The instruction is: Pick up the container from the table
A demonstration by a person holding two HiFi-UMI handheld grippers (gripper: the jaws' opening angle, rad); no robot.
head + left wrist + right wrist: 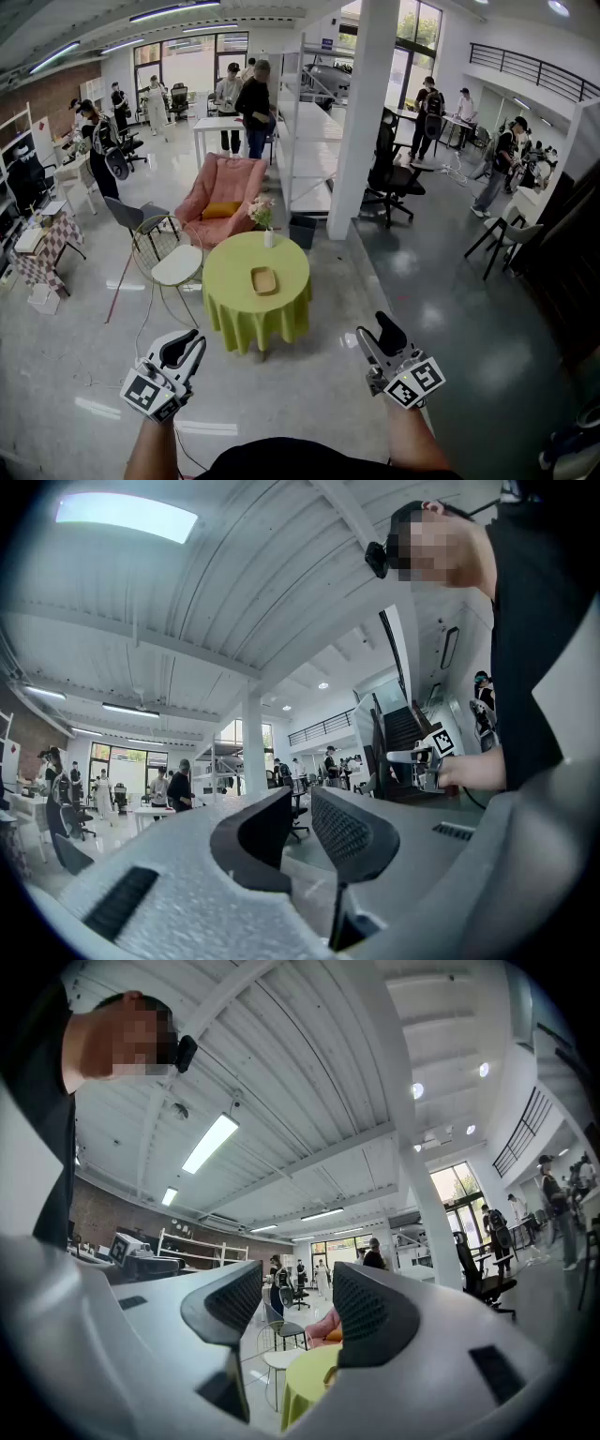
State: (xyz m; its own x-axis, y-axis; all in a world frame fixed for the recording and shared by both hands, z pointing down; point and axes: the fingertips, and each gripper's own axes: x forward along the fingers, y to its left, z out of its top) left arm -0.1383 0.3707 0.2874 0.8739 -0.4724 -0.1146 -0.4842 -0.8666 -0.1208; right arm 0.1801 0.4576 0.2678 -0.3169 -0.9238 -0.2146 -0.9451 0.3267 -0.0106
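Left gripper, right gripper, jaws apart, seemingly wooden container on table

Tan container, lime-green tablecloth

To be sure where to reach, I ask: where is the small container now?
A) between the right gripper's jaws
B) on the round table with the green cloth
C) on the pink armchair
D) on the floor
B: the container lies on the round table, near the flower vase.
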